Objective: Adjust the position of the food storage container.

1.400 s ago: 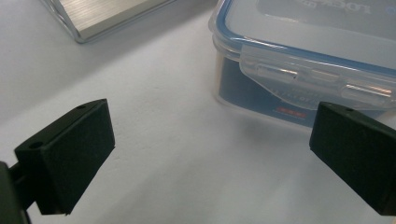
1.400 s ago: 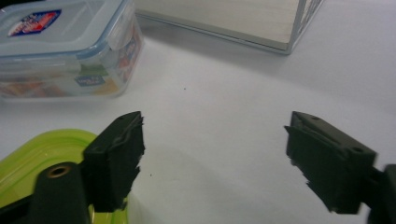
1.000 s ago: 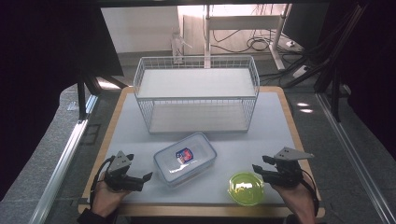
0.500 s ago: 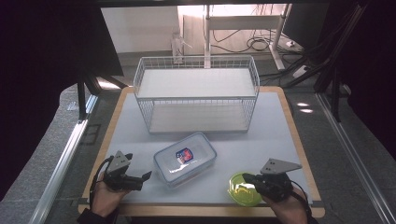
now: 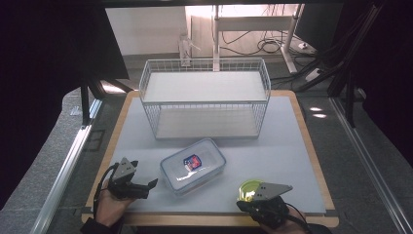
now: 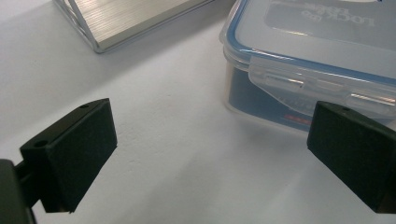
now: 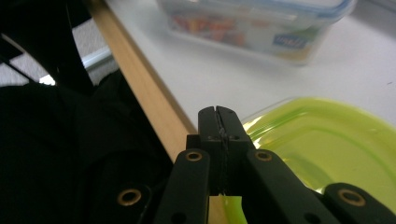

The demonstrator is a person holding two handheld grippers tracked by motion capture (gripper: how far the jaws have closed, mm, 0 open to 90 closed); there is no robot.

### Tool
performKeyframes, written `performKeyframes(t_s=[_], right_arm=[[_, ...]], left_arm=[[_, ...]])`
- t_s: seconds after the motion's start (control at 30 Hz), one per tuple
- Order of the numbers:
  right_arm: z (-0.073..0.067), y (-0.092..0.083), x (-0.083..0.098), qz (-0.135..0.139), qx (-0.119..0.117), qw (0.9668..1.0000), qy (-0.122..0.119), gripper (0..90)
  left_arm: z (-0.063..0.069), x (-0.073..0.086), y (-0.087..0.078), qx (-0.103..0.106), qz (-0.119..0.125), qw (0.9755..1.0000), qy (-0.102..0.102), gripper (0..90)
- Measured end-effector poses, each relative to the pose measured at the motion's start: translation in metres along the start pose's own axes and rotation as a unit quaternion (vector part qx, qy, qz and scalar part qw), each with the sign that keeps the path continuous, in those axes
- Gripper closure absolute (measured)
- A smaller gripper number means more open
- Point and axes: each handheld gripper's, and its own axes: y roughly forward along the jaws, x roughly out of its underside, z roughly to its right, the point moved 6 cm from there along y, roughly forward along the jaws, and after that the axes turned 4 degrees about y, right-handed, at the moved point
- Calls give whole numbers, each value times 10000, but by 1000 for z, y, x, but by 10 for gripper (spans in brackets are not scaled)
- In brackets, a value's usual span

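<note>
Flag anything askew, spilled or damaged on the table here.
Nothing spilled or damaged. The box lies at an angle to the basket, lid latched. The right gripper is shut on the green dish's rim near the table's front edge.

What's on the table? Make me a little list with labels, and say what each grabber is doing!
table: white mat with a wooden edge
back: empty white wire basket
middle: clear box with blue-rimmed lid, shut
front right: green bowl
left gripper: open, beside the box, holding nothing
right gripper: jaws closed on the green bowl's rim
</note>
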Motion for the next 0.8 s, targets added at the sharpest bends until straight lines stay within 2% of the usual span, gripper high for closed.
performKeyframes(t_s=[0.07, 0.27, 0.3, 0.33, 0.37, 0.4, 0.43, 0.53, 0.63, 0.7, 0.8], right_arm=[[1, 2, 2, -66, 15, 10000, -19, 900], [6, 0, 2, -10, -24, 9999, 115, 900], [11, -1, 5, -138, 144, 9997, 169, 900], [11, 0, 6, -143, 41, 9995, 275, 900], [11, 0, 6, -143, 41, 9995, 275, 900], [8, -1, 4, -33, -233, 9987, 443, 900], [6, -1, 3, -60, -198, 9992, 328, 900], [1, 3, 4, -181, -176, 9995, 195, 900], [2, 4, 5, -213, -174, 9994, 205, 900], [5, 3, 6, -253, -55, 9995, 172, 900], [9, 3, 8, -279, -17, 9993, 242, 900]], left_arm=[[0, 0, 0, -24, -4, 10000, 2, 15], [0, 0, 0, -13, -1, 10000, -20, 17], [0, 0, 0, -15, -5, 10000, -12, 18], [0, 0, 0, -17, -4, 10000, -6, 18], [0, 0, 0, -23, -5, 10000, -6, 18], [0, 0, 0, -18, -10, 10000, -8, 19], [0, 0, 1, -20, -25, 10000, -6, 19], [0, 0, 0, -19, -21, 10000, -6, 20], [0, 0, 0, -17, -28, 10000, -7, 22], [0, 0, 1, -21, -35, 10000, -2, 22], [0, 0, 1, -15, -41, 10000, -16, 25]])
